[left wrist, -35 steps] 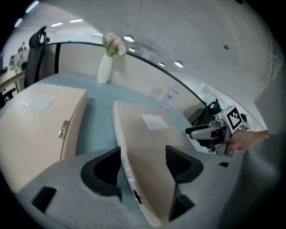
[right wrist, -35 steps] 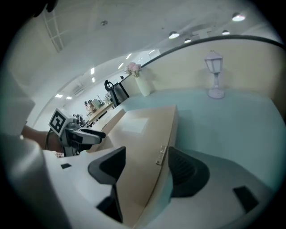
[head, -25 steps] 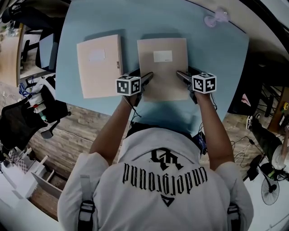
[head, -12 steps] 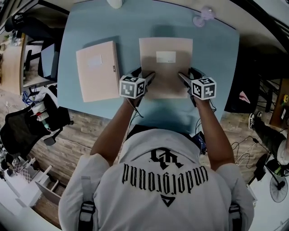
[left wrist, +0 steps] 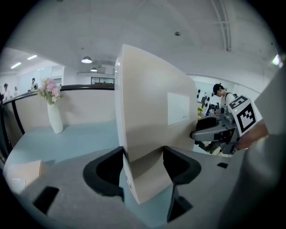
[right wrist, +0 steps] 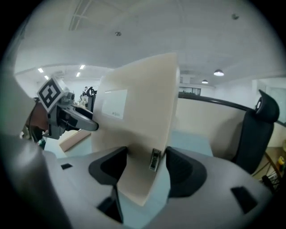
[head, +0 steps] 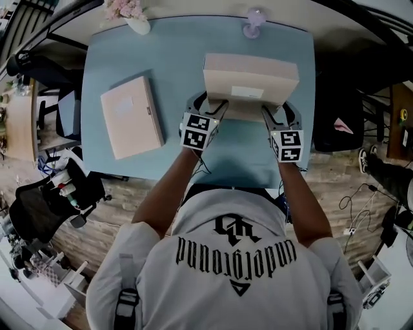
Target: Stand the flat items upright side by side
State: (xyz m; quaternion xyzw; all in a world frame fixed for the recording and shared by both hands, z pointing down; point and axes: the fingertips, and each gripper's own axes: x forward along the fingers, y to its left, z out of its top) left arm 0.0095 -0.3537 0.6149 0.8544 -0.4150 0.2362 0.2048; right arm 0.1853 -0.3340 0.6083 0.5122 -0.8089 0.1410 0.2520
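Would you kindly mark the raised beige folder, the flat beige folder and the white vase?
raised beige folder (head: 274, 93): head view, labelled face.
flat beige folder (head: 131, 118): head view, top cover.
white vase (left wrist: 55, 120): left gripper view, body.

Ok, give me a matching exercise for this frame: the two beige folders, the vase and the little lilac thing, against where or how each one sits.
Things:
1. right folder
2. left folder
3. white vase
4. lilac ornament

Place or state:
a. far left corner of the blue table, holding pink flowers
b. tipped up steeply
c. far edge of the table, beyond the tipped-up folder
d. lying flat

Pairs: 1-b, 2-d, 3-a, 4-c.
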